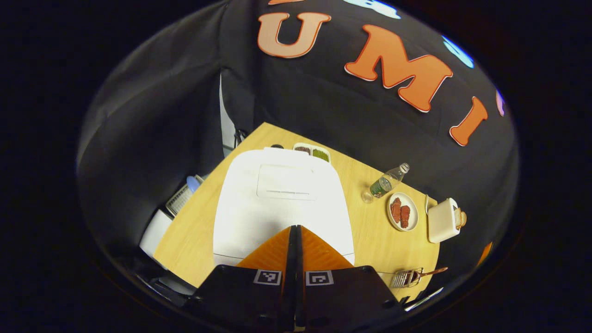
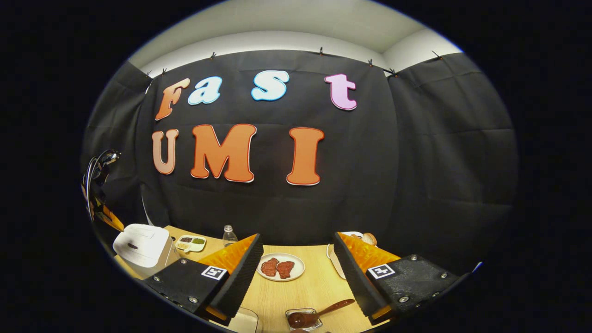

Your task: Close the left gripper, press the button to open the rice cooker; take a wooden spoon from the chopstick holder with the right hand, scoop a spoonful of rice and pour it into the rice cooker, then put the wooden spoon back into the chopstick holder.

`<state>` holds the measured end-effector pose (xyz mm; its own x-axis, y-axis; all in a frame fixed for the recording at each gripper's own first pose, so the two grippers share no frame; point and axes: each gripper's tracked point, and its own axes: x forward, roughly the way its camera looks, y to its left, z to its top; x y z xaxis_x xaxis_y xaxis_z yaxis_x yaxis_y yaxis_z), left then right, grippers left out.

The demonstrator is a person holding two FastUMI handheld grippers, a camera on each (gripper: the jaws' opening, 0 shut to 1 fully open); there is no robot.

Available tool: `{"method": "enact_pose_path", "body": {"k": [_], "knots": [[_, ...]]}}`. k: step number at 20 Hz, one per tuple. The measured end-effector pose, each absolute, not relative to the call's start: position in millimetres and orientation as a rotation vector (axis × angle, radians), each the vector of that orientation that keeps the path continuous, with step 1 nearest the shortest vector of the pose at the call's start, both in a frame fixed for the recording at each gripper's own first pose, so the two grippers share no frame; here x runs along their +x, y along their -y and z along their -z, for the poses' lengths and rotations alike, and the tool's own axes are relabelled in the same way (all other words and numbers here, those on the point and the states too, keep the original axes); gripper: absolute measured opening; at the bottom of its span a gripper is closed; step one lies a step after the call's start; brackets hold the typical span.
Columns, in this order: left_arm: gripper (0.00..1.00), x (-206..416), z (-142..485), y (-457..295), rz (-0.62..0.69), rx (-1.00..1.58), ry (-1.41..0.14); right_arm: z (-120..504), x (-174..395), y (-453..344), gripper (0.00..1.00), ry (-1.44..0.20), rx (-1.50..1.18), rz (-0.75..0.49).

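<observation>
Left gripper view: left gripper is sitting clenched at bottom centre, fingers pressed together with nothing between, tips over the white rice cooker, whose lid is lying shut. Wooden spoon is lying in the chopstick holder at lower right.

Right gripper view: right gripper is hanging released, grasping nothing, above the table. Wooden spoon is resting in its holder at bottom centre; rice cooker is sitting at lower left.
</observation>
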<state>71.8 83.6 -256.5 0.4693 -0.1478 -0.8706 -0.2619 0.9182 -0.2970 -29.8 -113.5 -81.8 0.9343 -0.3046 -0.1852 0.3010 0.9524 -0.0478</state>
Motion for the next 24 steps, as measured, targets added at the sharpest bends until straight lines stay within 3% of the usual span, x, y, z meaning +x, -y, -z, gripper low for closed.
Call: {"method": "enact_pose_path", "body": {"k": [3, 4, 5, 15, 17, 22, 23, 24], "knots": [[0.06, 68.8, 275.4, -81.9, -0.063, -0.499, -1.166, 89.8, -38.6, 121.7, 0.95, -0.215, -0.010, 0.345], [0.01, 65.8, 280.7, -81.1, -0.059, -0.520, -1.188, 92.6, -42.4, 123.6, 0.95, -0.222, -0.007, 0.352], [0.05, 65.6, 284.8, -79.1, -0.056, -0.538, -1.202, 94.7, -44.5, 124.0, 0.95, -0.228, -0.005, 0.358], [0.06, 64.3, 303.4, -76.8, -0.066, -0.554, -1.218, 118.5, -55.1, 131.6, 0.95, -0.290, 0.026, 0.389], [0.06, 72.7, 286.6, -78.9, -0.059, -0.570, -1.138, 123.8, -55.1, 134.4, 0.95, -0.304, 0.043, 0.392], [0.06, 104.6, 219.3, -94.2, -0.083, -0.627, -0.738, 143.0, -59.4, 144.2, 0.95, -0.340, 0.094, 0.404], [0.02, 109.8, 204.8, -101.0, -0.090, -0.616, -0.670, 149.0, -60.3, 145.5, 0.95, -0.353, 0.104, 0.402], [0.06, 110.8, 190.8, -108.3, -0.094, -0.600, -0.616, 155.5, -61.1, 146.0, 0.95, -0.366, 0.111, 0.401]]}}
